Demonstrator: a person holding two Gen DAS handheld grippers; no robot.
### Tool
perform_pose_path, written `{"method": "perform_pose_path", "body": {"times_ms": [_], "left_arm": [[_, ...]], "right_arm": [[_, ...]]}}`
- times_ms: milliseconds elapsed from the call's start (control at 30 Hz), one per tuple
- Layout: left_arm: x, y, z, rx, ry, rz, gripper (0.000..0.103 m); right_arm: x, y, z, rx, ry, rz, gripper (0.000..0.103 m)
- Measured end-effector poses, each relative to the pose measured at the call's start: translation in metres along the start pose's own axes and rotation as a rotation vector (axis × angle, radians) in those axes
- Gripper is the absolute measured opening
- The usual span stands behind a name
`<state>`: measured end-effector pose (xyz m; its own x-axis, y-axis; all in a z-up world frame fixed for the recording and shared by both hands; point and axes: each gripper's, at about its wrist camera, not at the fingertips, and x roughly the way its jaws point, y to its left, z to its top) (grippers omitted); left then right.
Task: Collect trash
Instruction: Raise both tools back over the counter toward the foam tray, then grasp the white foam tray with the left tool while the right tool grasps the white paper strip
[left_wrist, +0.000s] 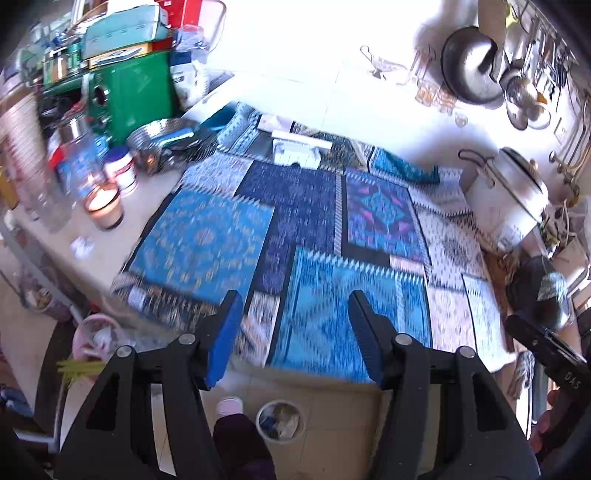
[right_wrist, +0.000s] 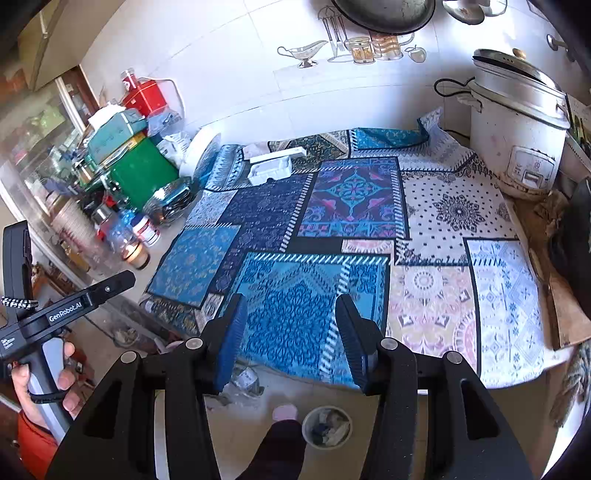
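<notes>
Both grippers empty above the bench, bin on the floor below

From the left wrist, your left gripper (left_wrist: 293, 336) stood apart with nothing between its pads, above the patterned cloth (left_wrist: 303, 229); the trash bin (left_wrist: 280, 419) sat on the floor just beside your foot (left_wrist: 229, 406). From the right wrist, your right gripper (right_wrist: 290, 339) gaped partway, empty. You seemed between pickups; next likely called for reaching the white tray (right_wrist: 269, 168).
</notes>
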<state>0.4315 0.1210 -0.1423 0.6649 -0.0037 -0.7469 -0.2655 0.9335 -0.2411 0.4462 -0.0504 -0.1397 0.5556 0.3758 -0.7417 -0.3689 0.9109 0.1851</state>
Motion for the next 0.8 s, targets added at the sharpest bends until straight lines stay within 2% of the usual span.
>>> {"method": "perform_pose_path", "body": {"times_ms": [100,167,233,333,467,600,700,800], "left_arm": [[0.036,0.015,0.041,0.028,0.006,-0.044,0.06],[0.067,0.024,0.073,0.057,0.028,-0.038,0.06],[0.096,0.033,0.104,0.057,0.068,-0.032,0.06],[0.142,0.046,0.146,0.072,0.131,-0.067,0.06],[0.203,0.054,0.19,0.115,0.154,-0.047,0.06],[0.262,0.062,0.226,0.078,0.195,-0.044,0.059],[0.302,0.068,0.246,0.04,0.211,-0.028,0.054],[0.335,0.071,0.259,0.001,0.228,-0.004,0.042]], "right_arm": [[0.03,0.004,0.026,0.033,-0.015,-0.025,0.046],[0.057,0.009,0.048,0.066,-0.016,-0.05,0.046],[0.084,0.015,0.068,0.105,0.016,-0.064,0.046],[0.116,0.021,0.097,0.154,0.047,-0.05,0.046],[0.141,0.023,0.129,0.169,0.015,-0.112,0.046],[0.172,0.012,0.158,0.176,0.04,-0.124,0.046],[0.202,0.002,0.181,0.132,0.072,-0.137,0.046],[0.234,-0.01,0.199,0.082,0.119,-0.115,0.047]]}}
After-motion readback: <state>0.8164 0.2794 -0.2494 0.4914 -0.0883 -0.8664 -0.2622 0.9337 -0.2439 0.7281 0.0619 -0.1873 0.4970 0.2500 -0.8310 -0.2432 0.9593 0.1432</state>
